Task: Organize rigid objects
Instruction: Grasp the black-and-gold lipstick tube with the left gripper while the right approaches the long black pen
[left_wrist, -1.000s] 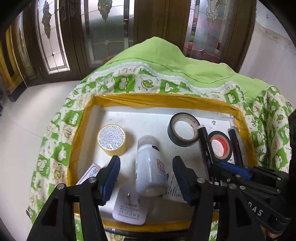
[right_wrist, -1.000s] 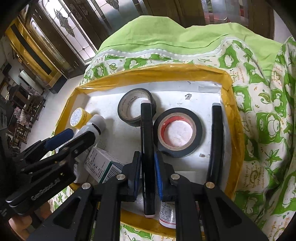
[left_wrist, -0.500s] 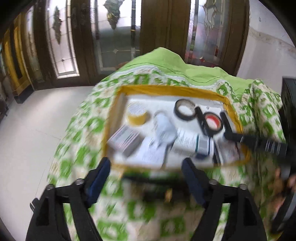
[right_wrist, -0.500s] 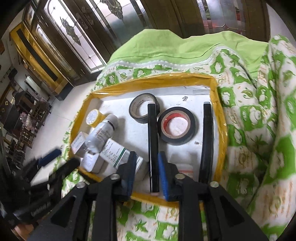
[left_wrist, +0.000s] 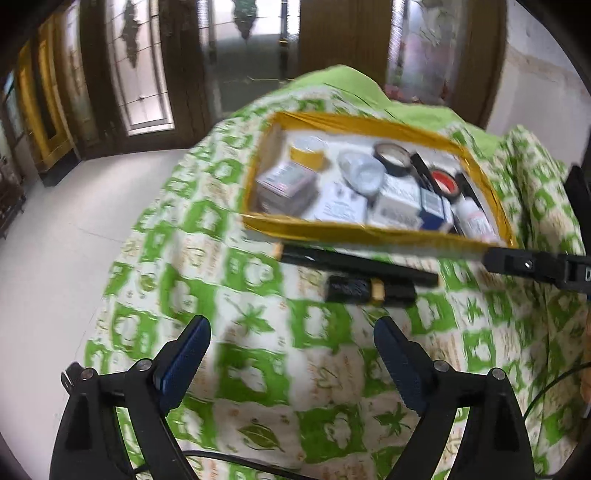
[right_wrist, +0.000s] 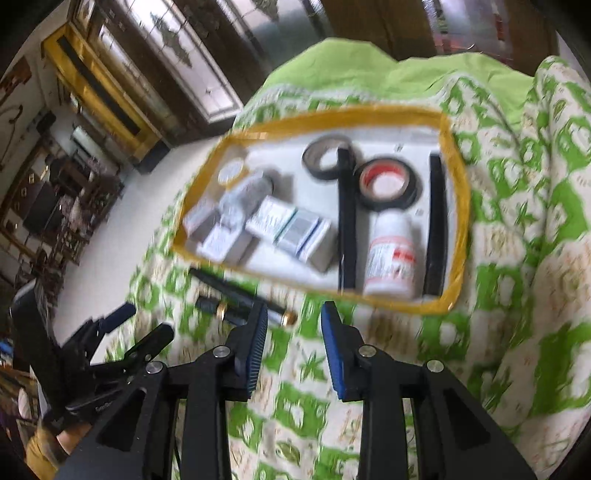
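Note:
A shallow white tray with a yellow taped rim (left_wrist: 369, 232) (right_wrist: 458, 206) lies on a green-patterned cloth. It holds two black tape rolls (right_wrist: 388, 184), a yellow tape roll (left_wrist: 306, 151), white bottles (right_wrist: 391, 254), small boxes (right_wrist: 295, 232) and two black sticks (right_wrist: 347, 221). In front of the tray on the cloth lie a long black stick (left_wrist: 354, 264) and a short black tube with a gold band (left_wrist: 369, 291) (right_wrist: 240, 310). My left gripper (left_wrist: 291, 350) is open and empty, above the cloth short of these. My right gripper (right_wrist: 293, 332) is open and empty, just before the tray's near rim.
The cloth (left_wrist: 258, 369) drapes over a raised surface and falls away to a pale floor (left_wrist: 55, 240) on the left. Dark wooden doors with patterned glass (left_wrist: 147, 74) stand behind. A cable (left_wrist: 229, 458) runs along the cloth's near edge.
Both grippers have pulled back from the tray. The right gripper has let go of the black stick, which lies in the tray, and stands open. The left gripper has moved off the white bottle.

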